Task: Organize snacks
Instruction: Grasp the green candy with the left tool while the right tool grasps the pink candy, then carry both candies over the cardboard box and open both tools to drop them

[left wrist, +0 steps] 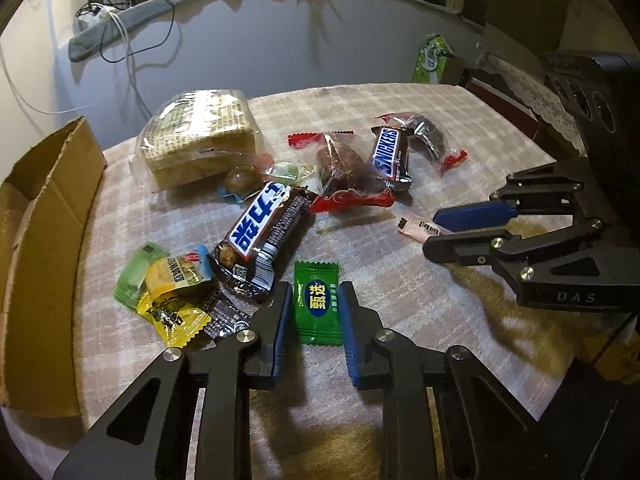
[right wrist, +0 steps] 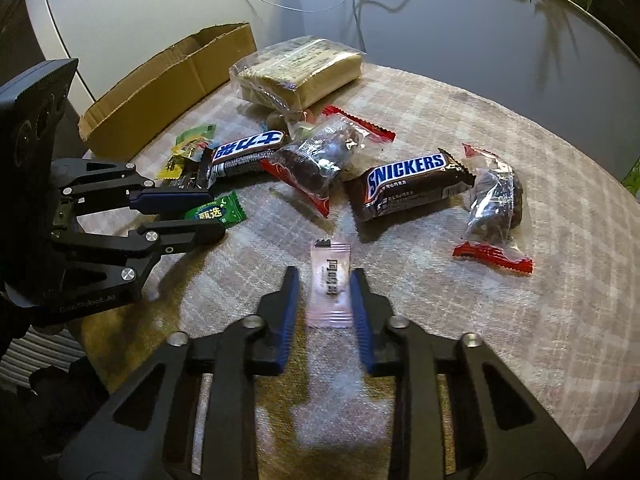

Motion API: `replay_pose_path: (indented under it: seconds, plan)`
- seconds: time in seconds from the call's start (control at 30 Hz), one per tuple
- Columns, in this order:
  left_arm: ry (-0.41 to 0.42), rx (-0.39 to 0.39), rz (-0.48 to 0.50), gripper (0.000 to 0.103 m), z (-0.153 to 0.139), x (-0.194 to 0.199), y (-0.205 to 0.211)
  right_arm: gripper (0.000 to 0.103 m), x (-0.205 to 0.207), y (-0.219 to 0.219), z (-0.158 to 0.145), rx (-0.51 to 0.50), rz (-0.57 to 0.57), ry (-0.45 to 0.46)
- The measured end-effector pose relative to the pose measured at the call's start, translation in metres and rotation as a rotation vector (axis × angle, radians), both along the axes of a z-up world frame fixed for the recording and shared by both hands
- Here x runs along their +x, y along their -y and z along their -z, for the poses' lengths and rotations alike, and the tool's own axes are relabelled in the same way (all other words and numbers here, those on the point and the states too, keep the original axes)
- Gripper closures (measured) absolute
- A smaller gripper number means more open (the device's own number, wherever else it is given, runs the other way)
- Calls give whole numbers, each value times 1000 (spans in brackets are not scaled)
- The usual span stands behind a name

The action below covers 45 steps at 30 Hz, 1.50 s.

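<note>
Snacks scattered loose across table (right wrist: 500,320) under a checked cloth; cardboard box (left wrist: 48,216) open at table's left edge, presumably the destination for sorting.

Left tongs (left wrist: 316,316) straddling green candy (left wrist: 318,304), blue pads just beside both long edges of wrapper. Contact not clearly visible from either view; candy flat on cloth, not lifted. Read as spread narrowly around candy, grip not yet confirmed.

Right tongs (right wrist: 325,300) bracketing pink sachet (right wrist: 331,284) lengthwise. Right pad against wrapper edge, left pad with a sliver of cloth showing; sachet blurred at lower end. Judged pinching sachet, lightly, along narrow width.

Both tongs pitched steeply down, aligned with wrappers' long axes: sensible for thin flat packets, narrow side offers the only purchase.

Untouched: two Snickers bars (right wrist: 408,184), dark fruit packets (right wrist: 494,204), wrapped cake (right wrist: 300,68), small candies by box.

Risk: flat wrappers sliding out on lift; crowded bar next to left tongs.
</note>
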<state>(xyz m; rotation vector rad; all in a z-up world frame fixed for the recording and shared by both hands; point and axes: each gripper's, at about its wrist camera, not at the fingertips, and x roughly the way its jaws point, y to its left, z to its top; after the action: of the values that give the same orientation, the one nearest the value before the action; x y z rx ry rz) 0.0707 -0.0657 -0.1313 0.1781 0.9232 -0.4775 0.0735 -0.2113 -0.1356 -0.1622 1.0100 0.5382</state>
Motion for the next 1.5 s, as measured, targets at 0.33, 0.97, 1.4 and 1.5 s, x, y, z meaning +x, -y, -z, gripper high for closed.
replay_pose_path:
  seconds: [0.33,0.97,1.4,1.5]
  plan:
    - [10,-33,-39,82,-4,-7,-4,82,-3,5,-1,30,23,1]
    - [125,-128,-194,82,-50,-23,-64,82,-1,-43,-62,78,-63,117]
    - [208,-145,-382,82,-73,-26,-151,82,14,-134,-91,92,-204,180]
    - [218,-135,-416,82,-74,-25,-166,82,19,-159,-92,90,-237,186]
